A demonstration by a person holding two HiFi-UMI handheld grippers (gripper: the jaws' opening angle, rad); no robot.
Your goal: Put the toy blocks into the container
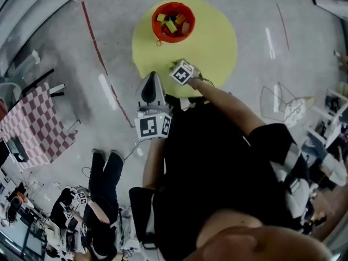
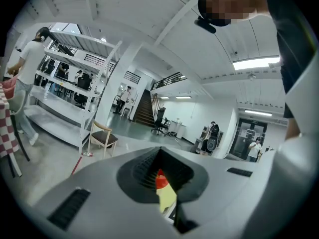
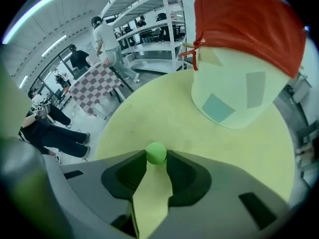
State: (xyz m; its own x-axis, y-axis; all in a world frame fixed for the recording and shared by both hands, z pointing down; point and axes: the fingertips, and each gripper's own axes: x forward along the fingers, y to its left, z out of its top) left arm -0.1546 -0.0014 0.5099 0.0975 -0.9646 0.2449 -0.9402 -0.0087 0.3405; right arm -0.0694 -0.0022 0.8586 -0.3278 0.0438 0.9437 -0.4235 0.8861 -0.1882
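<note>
1. Currently, the right tongs (image 3: 156,156) are clamped on a green ball (image 3: 156,152) at their tips, above the yellow desk (image 1: 217,42).
2. The left tongs (image 2: 160,169) are closed to a narrow slit, gripping nothing, just off the desk's near edge.
3. The red container (image 1: 173,5) stands farther back on the desk and holds several toy blocks (image 1: 173,25).

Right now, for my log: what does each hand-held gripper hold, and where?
Right hand-held gripper pinches a green ball by its sides at the jaw tips; left hand-held gripper holds nothing.
</note>
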